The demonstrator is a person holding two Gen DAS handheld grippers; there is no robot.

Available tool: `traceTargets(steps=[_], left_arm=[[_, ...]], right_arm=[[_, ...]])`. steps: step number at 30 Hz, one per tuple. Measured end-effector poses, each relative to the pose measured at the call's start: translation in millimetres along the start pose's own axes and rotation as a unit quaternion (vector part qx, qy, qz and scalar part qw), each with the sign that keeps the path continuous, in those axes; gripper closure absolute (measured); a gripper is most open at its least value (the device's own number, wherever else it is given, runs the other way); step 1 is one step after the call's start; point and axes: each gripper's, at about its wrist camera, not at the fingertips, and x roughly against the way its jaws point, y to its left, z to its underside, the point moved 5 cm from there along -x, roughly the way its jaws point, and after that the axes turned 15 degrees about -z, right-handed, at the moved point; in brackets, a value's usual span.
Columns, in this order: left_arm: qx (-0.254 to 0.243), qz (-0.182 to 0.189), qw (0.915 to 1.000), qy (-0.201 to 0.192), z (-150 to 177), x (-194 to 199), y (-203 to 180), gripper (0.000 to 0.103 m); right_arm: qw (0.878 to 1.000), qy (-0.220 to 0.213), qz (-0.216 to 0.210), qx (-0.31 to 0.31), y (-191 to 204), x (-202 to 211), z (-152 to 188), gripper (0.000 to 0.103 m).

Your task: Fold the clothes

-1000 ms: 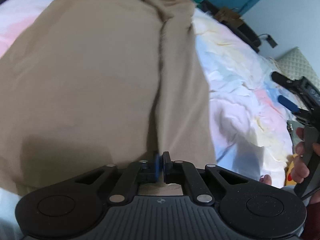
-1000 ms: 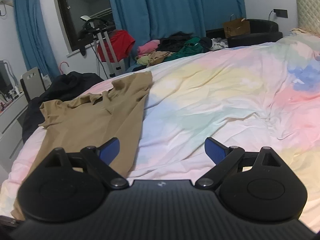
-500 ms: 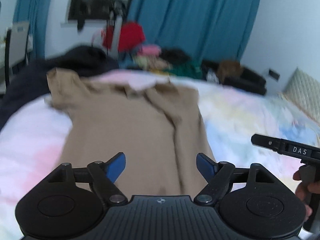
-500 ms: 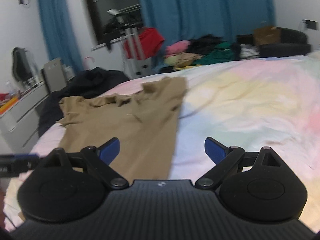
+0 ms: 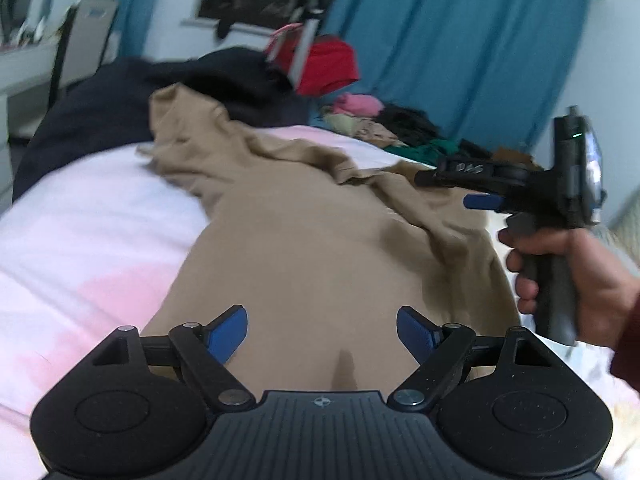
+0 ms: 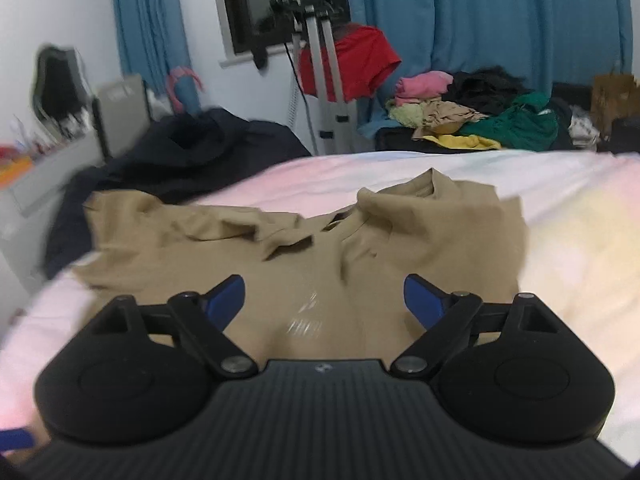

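Clutter rings the bed (image 6: 560, 240): a desk (image 6: 40, 184) and chair (image 6: 120, 112) at left, a dark garment (image 6: 192, 152) at the mattress edge, a red top (image 6: 360, 64) on a metal stand (image 6: 324, 80), heaped clothes (image 6: 480, 116) before blue curtains (image 6: 500, 16). The tan shirt (image 5: 320, 248) lies flat on the pastel sheet, collar rumpled. Left gripper (image 5: 322, 330), jaws just opened wide, holds nothing. Right gripper (image 6: 324, 300), narrowing slightly, hovers empty; its lettering is blurred, unreadable.

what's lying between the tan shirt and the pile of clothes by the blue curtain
In the right wrist view, only bare pastel bedcover lies between the tan shirt and the clothes pile.
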Motion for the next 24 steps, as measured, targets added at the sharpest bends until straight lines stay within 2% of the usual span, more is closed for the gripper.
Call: traceTargets(steps=[4, 5, 6, 8, 9, 11, 13, 19, 24], left_arm=[[0.02, 0.004, 0.9995, 0.025, 3.9, -21.6, 11.4, 0.019], [0.022, 0.0, 0.9993, 0.031, 5.1, -25.3, 12.7, 0.019], [0.023, -0.003, 0.999, 0.038, 6.3, -29.0, 14.0, 0.019], [0.025, -0.005, 0.9989, 0.04, 7.2, -31.1, 14.4, 0.019], [0.023, -0.007, 0.999, 0.038, 8.1, -30.4, 14.1, 0.019], [0.018, -0.011, 0.9992, 0.035, 10.5, -27.9, 13.5, 0.019], [0.016, -0.018, 0.9991, 0.035, 13.7, -25.8, 12.2, 0.019], [0.012, -0.021, 0.9995, 0.021, 13.2, -10.7, 8.8, 0.019], [0.021, -0.022, 0.9994, 0.015, 10.6, -6.2, 12.1, 0.019]], right_arm=[[0.998, 0.016, 0.057, 0.024, -9.1, -37.7, 3.5, 0.015], [0.998, 0.018, 0.061, 0.023, -12.2, -41.8, 6.3, 0.02], [0.997, 0.023, 0.066, 0.023, -14.4, -45.9, 9.9, 0.036], [0.997, 0.039, 0.071, 0.02, -17.1, -51.0, 15.8, 0.048], [0.997, 0.041, 0.066, 0.014, -17.3, -50.8, 16.8, 0.069], [0.997, 0.042, 0.059, 0.0, -15.4, -48.4, 16.7, 0.098], [0.998, 0.032, 0.053, -0.001, -5.5, -40.9, 10.9, 0.098], [0.998, 0.004, -0.004, 0.061, 46.0, -20.9, -13.7, 0.099], [0.997, 0.021, -0.032, 0.062, 61.4, -26.9, 1.4, 0.098]])
